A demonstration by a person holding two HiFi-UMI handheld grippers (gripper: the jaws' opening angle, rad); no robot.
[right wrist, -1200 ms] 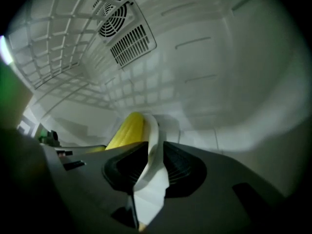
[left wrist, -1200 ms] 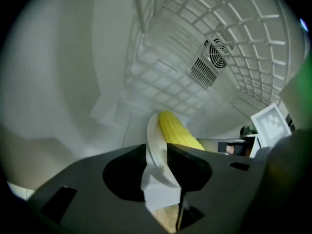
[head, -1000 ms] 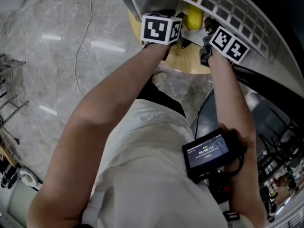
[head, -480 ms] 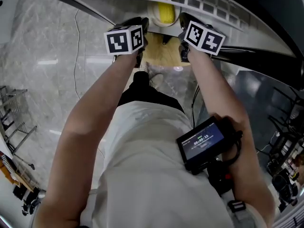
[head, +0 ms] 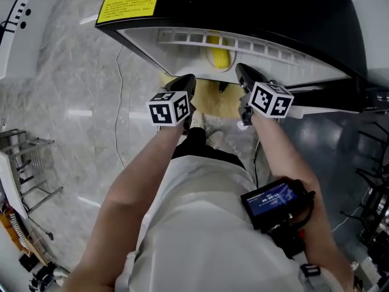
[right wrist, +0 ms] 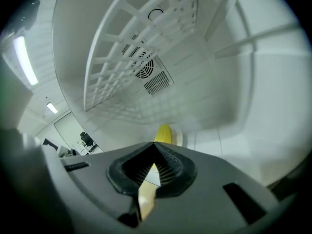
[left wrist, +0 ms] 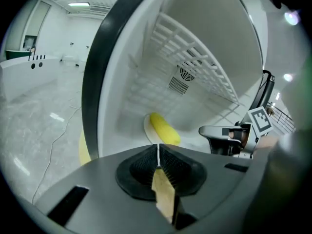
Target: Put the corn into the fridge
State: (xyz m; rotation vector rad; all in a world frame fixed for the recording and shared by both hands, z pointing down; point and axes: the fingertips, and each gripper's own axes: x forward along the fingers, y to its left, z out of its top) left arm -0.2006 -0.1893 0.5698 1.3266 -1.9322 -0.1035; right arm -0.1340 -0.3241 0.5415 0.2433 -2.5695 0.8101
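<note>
The yellow corn (head: 219, 58) lies inside the fridge (head: 243, 44) on a small white plate. It shows beyond the jaws in the left gripper view as corn (left wrist: 165, 129) and in the right gripper view as corn (right wrist: 164, 133). My left gripper (head: 184, 84) hangs in front of the fridge opening, jaws shut with nothing between them (left wrist: 158, 147). To its right, my right gripper (head: 246, 75) is at the same height, also shut and empty (right wrist: 155, 150). Neither touches the corn.
The fridge has a black top with a yellow label (head: 129, 6) and a white wire shelf (left wrist: 195, 57) above the corn. A round wooden board (head: 213, 99) lies below the opening. A cable (head: 118, 102) runs over the marble floor; a metal rack (head: 24, 163) stands left.
The head view has tilted up, so the fridge's black top now shows. Both grippers have drawn back from the opening and sit lower in view. The corn stays inside.
</note>
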